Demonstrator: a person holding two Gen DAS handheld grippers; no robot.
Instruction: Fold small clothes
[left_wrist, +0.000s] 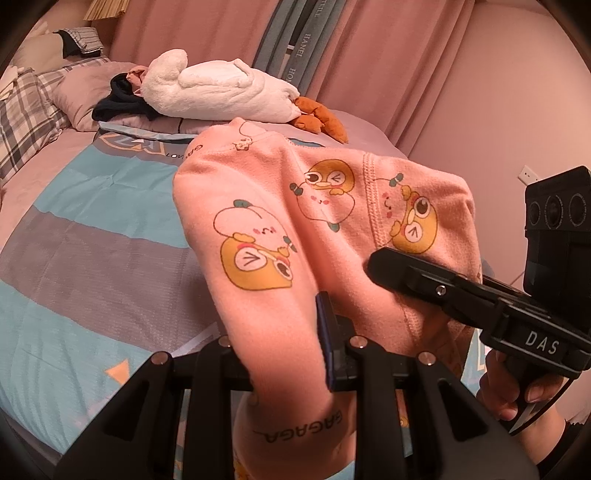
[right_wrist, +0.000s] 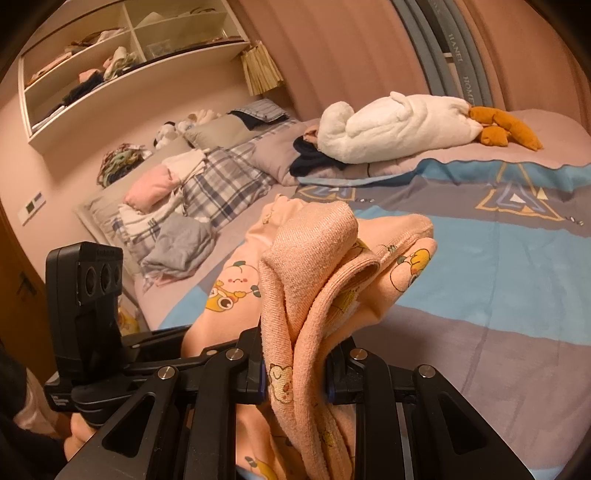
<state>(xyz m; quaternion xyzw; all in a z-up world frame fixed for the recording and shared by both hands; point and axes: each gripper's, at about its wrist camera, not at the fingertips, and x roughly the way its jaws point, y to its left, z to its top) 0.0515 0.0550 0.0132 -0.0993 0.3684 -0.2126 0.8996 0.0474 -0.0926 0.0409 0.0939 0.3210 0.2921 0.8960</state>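
Bed (right_wrist: 498, 295): one pink garment (left_wrist: 280, 221), left gripper (left_wrist: 288, 354) and right gripper (right_wrist: 295, 369) both clamped on it

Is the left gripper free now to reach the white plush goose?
Probably not: the left gripper is shut on the pink garment, which also hangs before the white plush goose far across the bed.

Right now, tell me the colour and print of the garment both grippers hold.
Peach-pink garment with yellow cartoon chicks and pale peach characters; clearest in the left wrist view.
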